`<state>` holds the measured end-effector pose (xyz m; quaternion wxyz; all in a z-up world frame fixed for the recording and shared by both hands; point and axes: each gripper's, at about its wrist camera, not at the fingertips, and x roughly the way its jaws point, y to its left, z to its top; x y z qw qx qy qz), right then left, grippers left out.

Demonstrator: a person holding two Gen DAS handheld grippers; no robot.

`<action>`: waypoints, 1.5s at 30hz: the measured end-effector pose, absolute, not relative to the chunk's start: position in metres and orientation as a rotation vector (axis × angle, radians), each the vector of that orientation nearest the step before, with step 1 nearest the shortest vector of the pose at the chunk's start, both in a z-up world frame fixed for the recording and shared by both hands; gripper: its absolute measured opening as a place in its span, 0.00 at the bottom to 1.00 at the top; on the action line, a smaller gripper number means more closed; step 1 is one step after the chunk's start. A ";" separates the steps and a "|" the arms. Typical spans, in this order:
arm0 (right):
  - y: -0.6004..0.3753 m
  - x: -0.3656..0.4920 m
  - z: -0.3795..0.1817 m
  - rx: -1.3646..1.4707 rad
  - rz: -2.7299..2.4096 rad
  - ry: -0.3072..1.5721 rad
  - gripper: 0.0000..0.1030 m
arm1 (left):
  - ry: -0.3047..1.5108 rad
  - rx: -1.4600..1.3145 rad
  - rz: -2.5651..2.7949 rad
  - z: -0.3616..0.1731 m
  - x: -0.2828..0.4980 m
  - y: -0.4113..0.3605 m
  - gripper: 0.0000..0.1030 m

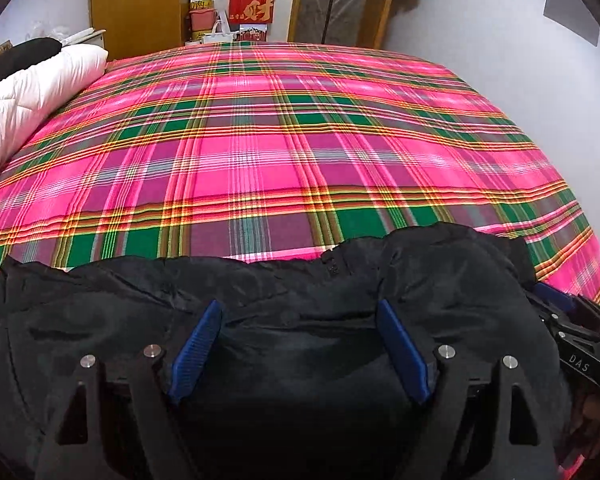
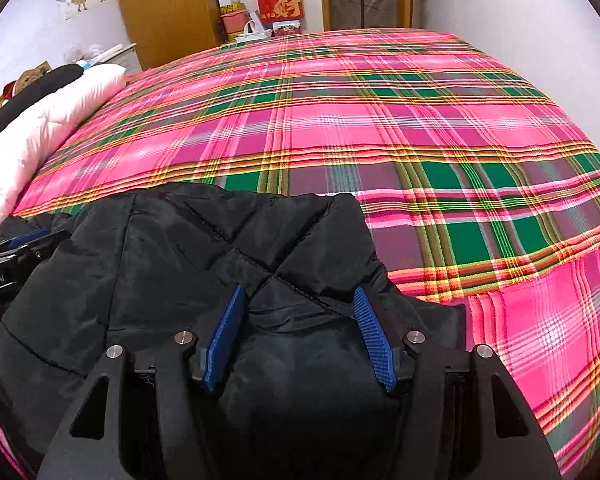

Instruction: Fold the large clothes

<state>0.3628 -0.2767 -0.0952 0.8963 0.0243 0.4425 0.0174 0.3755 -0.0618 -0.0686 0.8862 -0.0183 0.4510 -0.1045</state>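
While the black quilted jacket [image 2: 204,264] is bunched at the near edge of the bed [image 1: 300,140], both claws are seen spread apart with padded fabric bulging up between their blue pads. The left claw [image 1: 298,350] is set over the smoother part of the garment, near a hem or waistband edge that runs across the left wrist view; the right claw [image 2: 298,334] is set over a diamond-stitched panel beside the jacket's right-hand edge. Neither claw is seen pinched onto cloth, so no firm hold can be assumed.

Several failures can be expected from here. If the jaws are closed on the puffy top layer alone, only the shell may be lifted and the layers beneath left behind, so that a crooked fold is produced. Because the fabric looks slick, it may be pulled out of the pads once the weight of the garment is taken. As much of the jacket lies at the bed's near edge, part of it may be dragged off the plaid sheet [image 2: 460,140] toward the floor by an uneven pull. The two claws are placed close together, and a collision is risked if either is swung inward. A white padded garment [image 1: 28,96] at the left could be snagged should the jacket be swept that way.
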 end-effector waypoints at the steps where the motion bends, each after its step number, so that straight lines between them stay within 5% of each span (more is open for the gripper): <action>1: -0.277 0.362 -0.094 0.050 0.034 0.919 0.56 | 0.938 -0.036 -0.215 -0.070 0.375 -0.062 0.81; 11: -0.279 0.278 -0.017 0.094 0.120 0.778 0.55 | 0.754 -0.015 -0.187 0.006 0.288 -0.008 0.75; 29: -0.268 0.302 -0.103 0.051 0.084 0.948 0.56 | 0.875 -0.076 -0.011 -0.085 0.284 0.034 0.77; 38: -0.263 0.304 -0.098 0.026 0.061 0.974 0.55 | 0.871 -0.097 -0.010 -0.083 0.277 0.034 0.77; 45: -0.248 0.290 -0.023 0.059 0.081 0.844 0.55 | 0.816 -0.133 -0.043 -0.022 0.275 0.038 0.68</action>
